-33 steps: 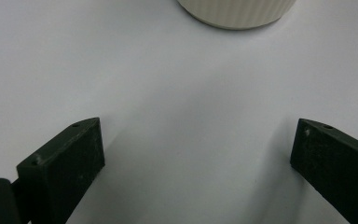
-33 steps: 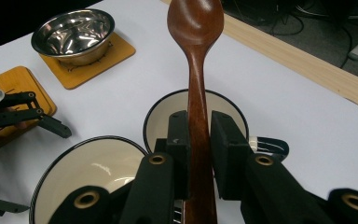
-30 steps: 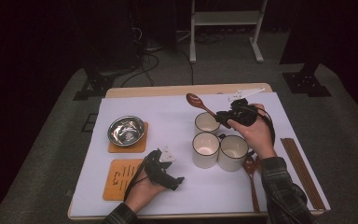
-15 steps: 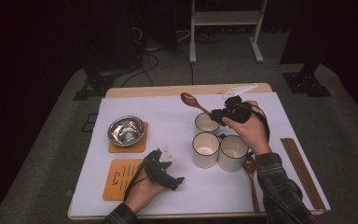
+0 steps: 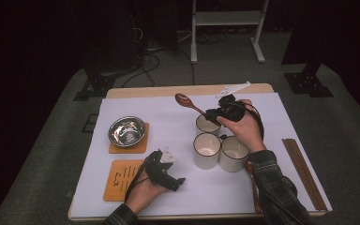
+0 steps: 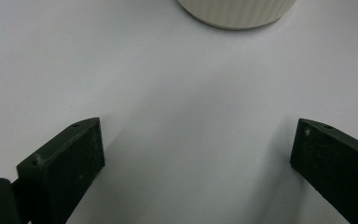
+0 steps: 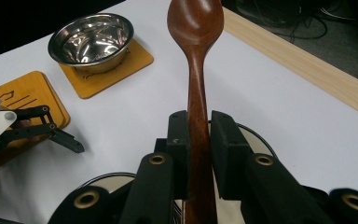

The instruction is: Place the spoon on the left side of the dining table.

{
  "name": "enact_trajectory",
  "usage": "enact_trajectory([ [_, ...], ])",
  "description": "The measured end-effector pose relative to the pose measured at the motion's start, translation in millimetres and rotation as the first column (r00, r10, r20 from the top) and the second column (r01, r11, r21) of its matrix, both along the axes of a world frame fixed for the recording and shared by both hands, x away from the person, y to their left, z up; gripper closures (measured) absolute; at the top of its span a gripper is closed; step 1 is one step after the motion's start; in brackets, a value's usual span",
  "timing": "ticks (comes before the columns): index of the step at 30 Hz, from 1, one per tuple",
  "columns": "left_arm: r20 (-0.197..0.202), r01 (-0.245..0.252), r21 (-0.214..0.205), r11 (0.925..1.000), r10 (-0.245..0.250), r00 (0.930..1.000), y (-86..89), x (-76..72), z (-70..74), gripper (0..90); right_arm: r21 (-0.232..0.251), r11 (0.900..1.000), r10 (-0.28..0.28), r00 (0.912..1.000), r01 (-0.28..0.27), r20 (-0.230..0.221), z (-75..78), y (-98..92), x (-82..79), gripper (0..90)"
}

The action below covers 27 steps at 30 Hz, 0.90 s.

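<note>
Carried leftward since the earlier frames, the long dark-brown wooden spoon point(image 7: 196, 70), pinched by its handle in the right gripper point(image 5: 214, 114), hangs over the three cream ribbed mugs point(image 5: 207, 150), where that narrow grip could let it swivel and knock a rim.

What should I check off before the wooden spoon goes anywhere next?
1. Right tongs clamp the wooden spoon by its handle: ok.
2. Spoon bowl lifted off the white sheet, pointing away from the hand: ok.
3. Three cups upright beneath the right hand: ok.
4. Cups empty: the front two ok, the back one cannot tell.
5. Left tongs open with nothing between them, low over the sheet: ok.
6. Metal bowl sits on its wooden coaster: ok.
</note>
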<state>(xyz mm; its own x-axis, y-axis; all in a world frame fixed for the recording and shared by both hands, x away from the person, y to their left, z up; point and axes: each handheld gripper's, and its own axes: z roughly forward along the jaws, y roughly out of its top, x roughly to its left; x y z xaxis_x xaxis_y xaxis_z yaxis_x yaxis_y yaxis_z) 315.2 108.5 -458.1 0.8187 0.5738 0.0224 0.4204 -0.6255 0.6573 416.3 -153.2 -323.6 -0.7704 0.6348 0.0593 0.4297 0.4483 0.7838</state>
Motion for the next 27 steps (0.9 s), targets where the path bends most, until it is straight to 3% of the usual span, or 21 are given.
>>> enact_trajectory([
  [27, -0.001, 0.0, 0.001, 1.0, 0.0, 1.0, 0.0, 0.0, 0.1, 1.8, -0.016, 0.9979, 0.063, 0.9979, -0.063, -0.018, -1.1, 27.3, 11.0, 77.5],
])
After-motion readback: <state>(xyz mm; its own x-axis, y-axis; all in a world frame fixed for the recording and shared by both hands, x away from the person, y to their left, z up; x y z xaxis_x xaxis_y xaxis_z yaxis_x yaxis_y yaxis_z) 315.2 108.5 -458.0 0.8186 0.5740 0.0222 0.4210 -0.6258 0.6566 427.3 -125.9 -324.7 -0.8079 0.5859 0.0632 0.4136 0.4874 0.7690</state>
